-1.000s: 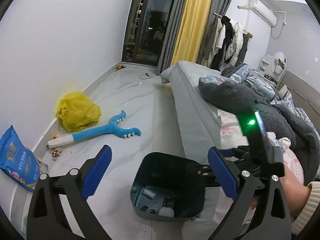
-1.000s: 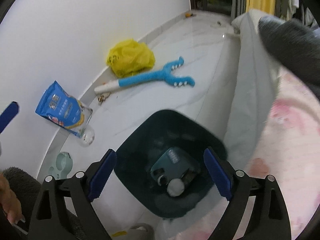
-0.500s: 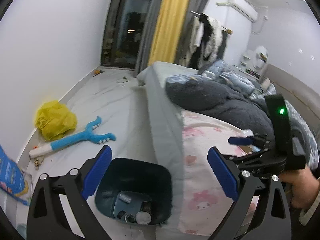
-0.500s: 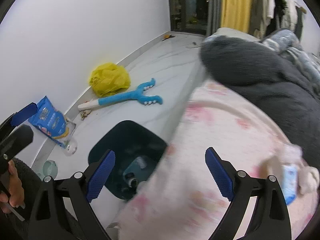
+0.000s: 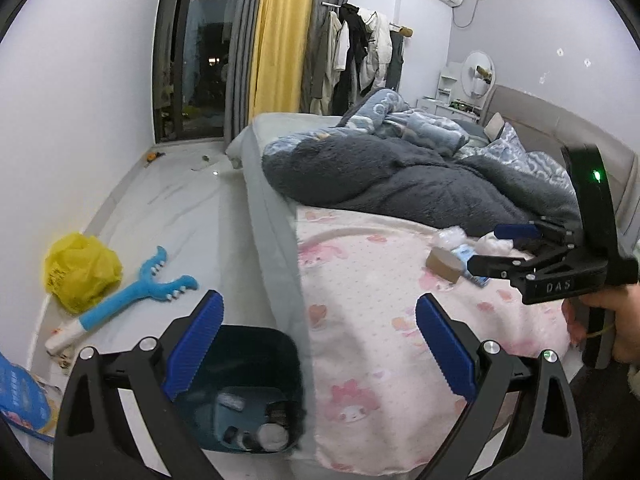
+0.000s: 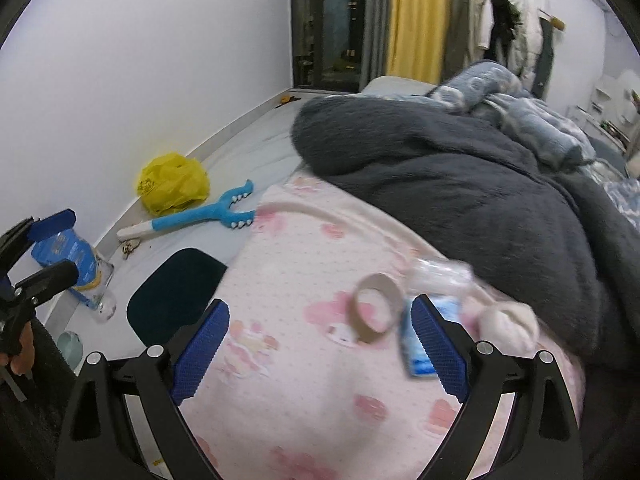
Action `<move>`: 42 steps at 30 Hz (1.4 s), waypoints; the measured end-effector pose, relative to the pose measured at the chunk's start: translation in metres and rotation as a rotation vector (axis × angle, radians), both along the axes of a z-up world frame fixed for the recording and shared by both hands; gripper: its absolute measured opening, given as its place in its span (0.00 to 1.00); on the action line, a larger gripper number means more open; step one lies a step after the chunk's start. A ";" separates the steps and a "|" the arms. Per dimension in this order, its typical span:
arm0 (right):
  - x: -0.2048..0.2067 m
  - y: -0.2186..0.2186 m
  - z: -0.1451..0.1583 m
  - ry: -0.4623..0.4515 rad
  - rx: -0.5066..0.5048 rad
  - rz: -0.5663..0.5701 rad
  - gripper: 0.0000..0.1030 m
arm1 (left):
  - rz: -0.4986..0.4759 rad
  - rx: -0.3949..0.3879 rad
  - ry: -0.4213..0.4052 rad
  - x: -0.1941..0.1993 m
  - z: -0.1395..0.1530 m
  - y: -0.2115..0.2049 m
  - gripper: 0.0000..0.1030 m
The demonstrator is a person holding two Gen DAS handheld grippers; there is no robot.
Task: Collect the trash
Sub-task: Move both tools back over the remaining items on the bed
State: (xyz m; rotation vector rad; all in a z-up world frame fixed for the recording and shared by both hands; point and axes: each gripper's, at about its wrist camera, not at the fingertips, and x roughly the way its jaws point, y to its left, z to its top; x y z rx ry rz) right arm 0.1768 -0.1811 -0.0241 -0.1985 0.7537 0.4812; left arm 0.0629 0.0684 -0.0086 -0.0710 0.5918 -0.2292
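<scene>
On the floor at 7 o'clock of the right wrist view, the dark bin [image 6: 176,296] is seen beside the bed [image 6: 304,392]. Near centre, a cardboard ring [image 6: 378,308], blue packet [image 6: 416,354] and white wad [image 6: 508,326] lie on the bed. The left gripper [image 5: 318,344] and right gripper [image 6: 320,350] are held with fingers apart, empty.

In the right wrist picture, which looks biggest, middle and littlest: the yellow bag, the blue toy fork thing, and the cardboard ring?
1. Blue toy, longest.
2. Yellow bag, rounder but shorter.
3. Cardboard ring, littlest, though it lies much nearer the camera, so really it is smaller still.
</scene>
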 end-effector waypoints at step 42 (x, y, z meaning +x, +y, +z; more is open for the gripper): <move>0.078 -0.136 -0.033 0.127 0.143 -0.277 0.91 | -0.472 0.029 0.060 0.115 -0.062 -0.136 0.95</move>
